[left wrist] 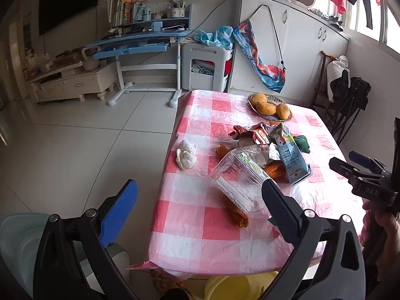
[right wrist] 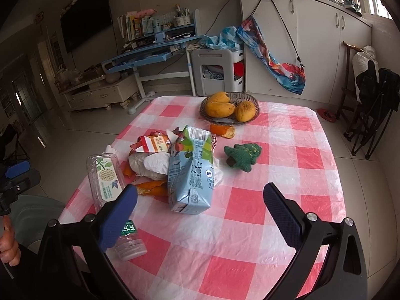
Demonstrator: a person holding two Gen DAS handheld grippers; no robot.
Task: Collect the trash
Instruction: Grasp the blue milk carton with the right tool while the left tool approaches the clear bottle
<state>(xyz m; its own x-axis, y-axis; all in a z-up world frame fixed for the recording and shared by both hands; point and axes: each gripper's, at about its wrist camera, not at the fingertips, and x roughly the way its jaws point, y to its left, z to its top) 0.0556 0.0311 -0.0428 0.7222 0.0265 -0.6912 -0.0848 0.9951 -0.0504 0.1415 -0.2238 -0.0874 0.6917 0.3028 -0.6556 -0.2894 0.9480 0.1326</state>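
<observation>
Trash is lying in a heap on the table (left wrist: 200, 237), and collection is judged to be at the approach stage — nothing is being gripped.

Left wrist view: the left gripper (left wrist: 200, 195) is hovering above the near left edge of the table, jaws wide apart and empty. The bottle (left wrist: 237, 182) is lying on its side just ahead, partly behind the right-hand finger (left wrist: 277, 205). Peel (left wrist: 237, 212) is showing under and beside the bottle. A tissue wad (left wrist: 186, 155) is sitting apart, near the left edge. Wrappers (left wrist: 255, 135) and the carton (left wrist: 290, 155) are piling up beyond. The bowl (left wrist: 285, 118) of mangoes at the far end is not trash. The right gripper (left wrist: 360, 165) is entering at the right edge, held by a hand (left wrist: 385, 227).

Right wrist view: the right gripper (right wrist: 200, 197) is tilting down over the near side of the table, jaws wide apart and empty. The carton (right wrist: 192, 172) is lying centred just ahead between the fingers; the bottle (right wrist: 107, 182) is lying to its left, partly behind the blue finger (right wrist: 117, 217). A green knitted toy (right wrist: 243, 155) is lying near the heap to its right.

Next move — judged: lower one gripper until its fingers are straddling the carton or bottle, then close. The bottle is likely to roll or crush.
</observation>
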